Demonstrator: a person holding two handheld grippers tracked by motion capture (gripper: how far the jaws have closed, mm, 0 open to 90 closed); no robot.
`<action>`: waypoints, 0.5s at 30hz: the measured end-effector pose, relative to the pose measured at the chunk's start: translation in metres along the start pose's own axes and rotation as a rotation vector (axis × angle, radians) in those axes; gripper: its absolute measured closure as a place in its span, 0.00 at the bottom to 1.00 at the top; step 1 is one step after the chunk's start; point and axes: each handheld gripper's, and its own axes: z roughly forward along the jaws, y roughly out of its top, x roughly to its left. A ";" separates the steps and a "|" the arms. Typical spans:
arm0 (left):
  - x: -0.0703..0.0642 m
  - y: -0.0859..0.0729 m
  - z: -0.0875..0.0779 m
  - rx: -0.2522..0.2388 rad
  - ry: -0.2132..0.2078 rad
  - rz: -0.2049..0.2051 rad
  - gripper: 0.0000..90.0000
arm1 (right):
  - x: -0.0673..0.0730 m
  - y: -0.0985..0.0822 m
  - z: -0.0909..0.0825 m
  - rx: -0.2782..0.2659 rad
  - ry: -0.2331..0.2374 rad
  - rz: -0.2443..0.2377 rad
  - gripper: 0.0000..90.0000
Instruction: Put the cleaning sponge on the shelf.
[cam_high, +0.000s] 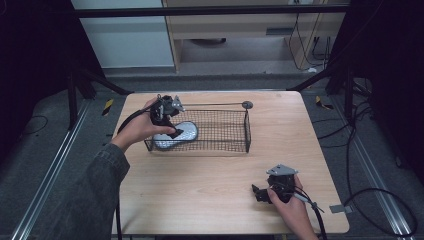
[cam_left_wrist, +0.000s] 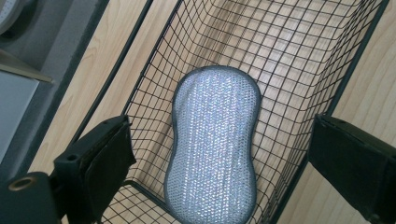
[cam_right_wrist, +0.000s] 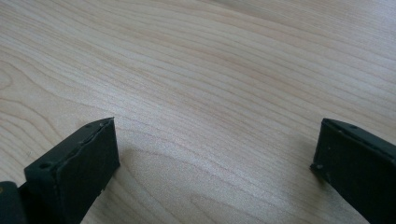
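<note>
A black wire basket (cam_high: 235, 131) stands on the wooden table (cam_high: 210, 185) at its far middle. Inside its left end lies a silver-grey peanut-shaped scrubbing pad (cam_high: 182, 134), resting on the basket floor (cam_left_wrist: 215, 144). My left gripper (cam_high: 172, 127) hovers over that end of the basket (cam_left_wrist: 289, 51), open, its jaws spread wide to either side of the pad without touching it (cam_left_wrist: 219, 172). My right gripper (cam_high: 260, 192) is low over bare table near the front right, open, with nothing between its jaws (cam_right_wrist: 215, 158).
A long thin handle with a round end (cam_high: 247, 104) runs along the basket's far rim. Black frame struts (cam_high: 320, 75) stand at the table's back corners. Cables (cam_high: 380, 200) lie on the floor to the right.
</note>
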 end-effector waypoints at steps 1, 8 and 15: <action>-0.002 0.000 -0.001 -0.007 0.001 -0.009 0.07 | 0.000 0.000 0.000 0.000 0.000 0.000 0.00; -0.014 0.001 -0.009 -0.042 0.006 -0.079 0.06 | 0.000 0.000 0.000 0.000 0.000 0.000 0.00; -0.027 0.000 -0.014 -0.076 0.015 -0.118 0.05 | 0.000 0.000 0.000 0.000 0.000 0.000 0.00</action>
